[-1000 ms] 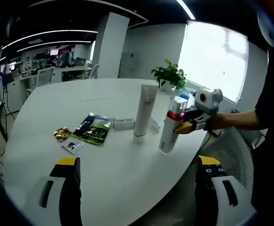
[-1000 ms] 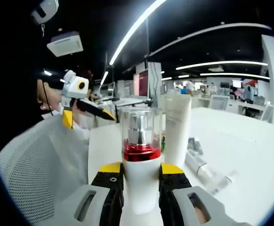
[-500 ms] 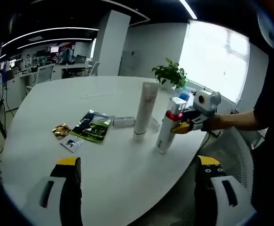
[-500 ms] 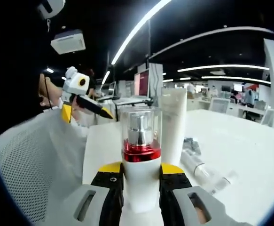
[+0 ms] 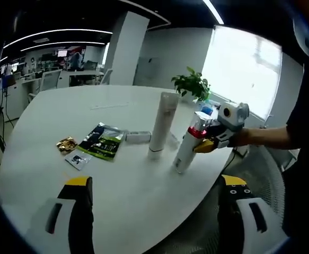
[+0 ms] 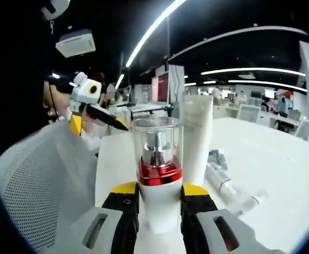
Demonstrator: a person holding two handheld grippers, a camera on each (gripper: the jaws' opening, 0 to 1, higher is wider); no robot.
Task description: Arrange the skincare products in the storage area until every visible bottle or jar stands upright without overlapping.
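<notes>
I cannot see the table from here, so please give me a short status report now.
Right gripper shut on pump bottle, bottle tilted, base on table. Left gripper open, holding nothing. Tall white tube upright just beside the bottle.

From the left gripper view we are looking across the white table from well back, facing the window side and taking in the red-collared bottle and tall tube. From the right gripper view we are sitting close against that same bottle, facing the open office, with the tube just behind
</notes>
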